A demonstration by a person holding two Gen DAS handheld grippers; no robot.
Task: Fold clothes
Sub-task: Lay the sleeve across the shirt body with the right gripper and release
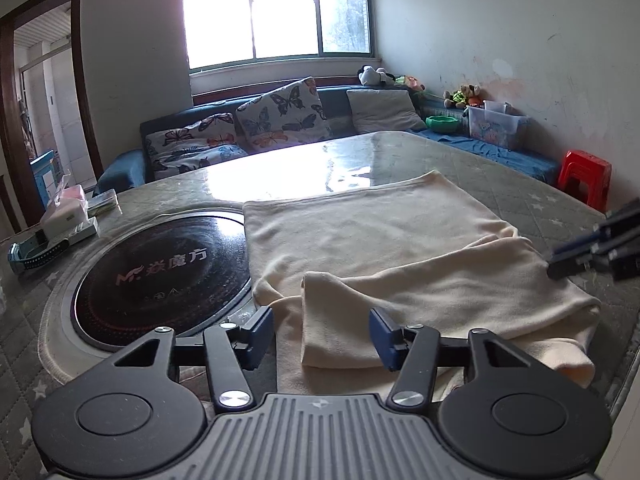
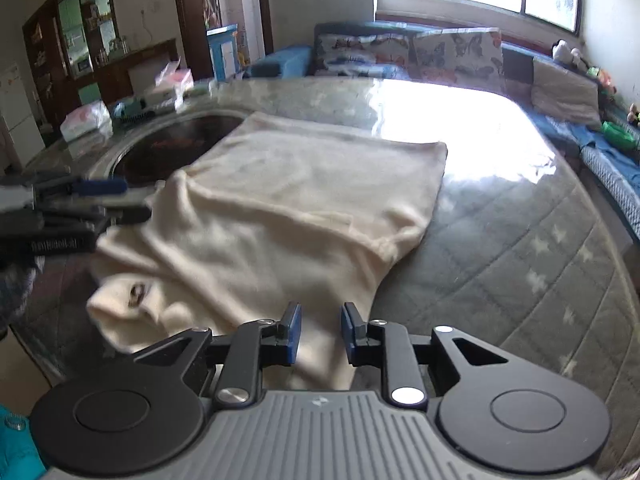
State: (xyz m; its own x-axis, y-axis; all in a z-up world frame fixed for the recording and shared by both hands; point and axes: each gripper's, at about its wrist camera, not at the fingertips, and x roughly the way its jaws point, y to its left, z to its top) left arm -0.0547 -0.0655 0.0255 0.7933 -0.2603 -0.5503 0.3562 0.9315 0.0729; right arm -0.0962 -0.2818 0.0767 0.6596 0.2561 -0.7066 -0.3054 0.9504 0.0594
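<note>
Cream garment (image 1: pixel 384 248) — lay on the table (image 1: pixel 532 184), far half spread flat, near half bunched into loose folds, with one folded flap turned over toward the near edge. Its left edge overlapped the rim of the round black cooktop (image 1: pixel 160 272) set into the table. In the right wrist view the same garment (image 2: pixel 288 200) showed a small label near its collar at the near left; this view was blurred.

Left gripper (image 1: pixel 320 338) — fingers spread wide apart, released, hovering over the near folds of the garment with the folded flap lying between the blue pads (image 1: pixel 380 338); nothing grasped.

Right gripper (image 2: pixel 318 334) — fingers parted with a clear gap, holding nothing, poised just above the garment's near edge. From the left wrist view it (image 1: pixel 560 264) appeared at the right, its tips at the cloth's right side; whether they touched the cloth could not be told.

Table covering — quilted grey with pale stars under a glossy sheet.

Also present: tissue box (image 1: pixel 66 212) at the table's far left, butterfly-print cushions (image 1: pixel 280 112) on a blue sofa, red stool (image 1: pixel 586 178) — near the right wall.
</note>
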